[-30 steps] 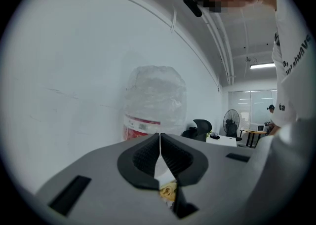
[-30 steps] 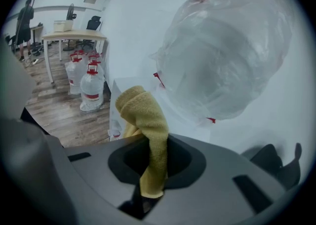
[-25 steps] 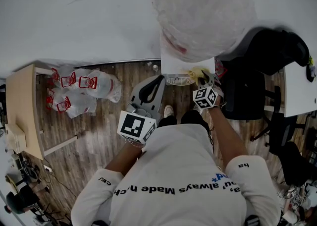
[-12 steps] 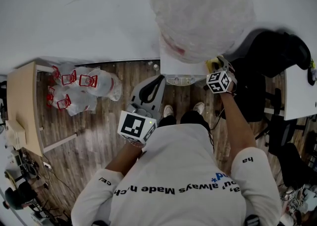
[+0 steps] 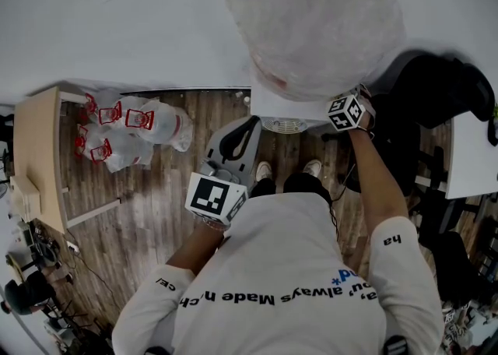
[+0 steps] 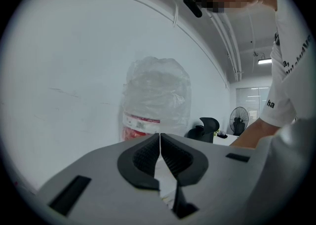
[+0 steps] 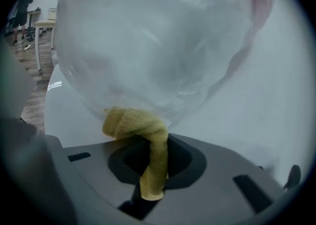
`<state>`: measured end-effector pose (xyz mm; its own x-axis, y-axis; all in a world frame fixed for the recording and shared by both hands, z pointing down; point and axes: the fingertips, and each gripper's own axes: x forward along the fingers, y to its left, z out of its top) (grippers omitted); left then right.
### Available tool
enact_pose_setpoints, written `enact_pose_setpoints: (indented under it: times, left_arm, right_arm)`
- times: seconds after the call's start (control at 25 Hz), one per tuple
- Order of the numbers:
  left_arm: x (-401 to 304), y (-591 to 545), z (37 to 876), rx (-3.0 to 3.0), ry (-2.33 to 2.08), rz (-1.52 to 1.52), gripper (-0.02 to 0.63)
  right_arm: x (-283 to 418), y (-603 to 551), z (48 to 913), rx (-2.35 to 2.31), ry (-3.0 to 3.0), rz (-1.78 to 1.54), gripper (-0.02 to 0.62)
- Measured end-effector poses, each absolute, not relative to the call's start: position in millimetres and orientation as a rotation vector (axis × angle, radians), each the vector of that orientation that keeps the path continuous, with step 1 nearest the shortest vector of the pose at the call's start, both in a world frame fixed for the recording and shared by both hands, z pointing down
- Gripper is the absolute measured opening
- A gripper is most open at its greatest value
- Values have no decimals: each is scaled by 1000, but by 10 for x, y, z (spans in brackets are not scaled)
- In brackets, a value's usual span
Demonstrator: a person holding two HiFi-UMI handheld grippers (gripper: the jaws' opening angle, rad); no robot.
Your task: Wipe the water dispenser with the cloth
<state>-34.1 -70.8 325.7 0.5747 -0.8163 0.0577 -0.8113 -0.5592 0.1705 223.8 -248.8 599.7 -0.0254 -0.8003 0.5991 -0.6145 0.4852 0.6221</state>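
Bunching ahead of the right claw (image 7: 153, 162), the cloth (image 7: 136, 125) was clamped in it beneath the water dispenser bottle (image 7: 148, 46); the left claw (image 6: 160, 157) was closed, empty.

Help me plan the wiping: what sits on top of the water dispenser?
A large water bottle wrapped in clear plastic stands on the white water dispenser. The yellow cloth, clamped in the right gripper, is near its base. The bottle's neck is hidden by its bulk.
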Motion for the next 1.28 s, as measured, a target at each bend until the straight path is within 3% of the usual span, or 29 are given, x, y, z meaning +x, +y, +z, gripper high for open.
enact_pose_setpoints:
  times: [1.28]
  left_arm:
    - [-243, -743, 3217, 2630, -1370, -15, 26]
  right_arm:
    - [2102, -2475, 6380, 1067, -1819, -71, 49]
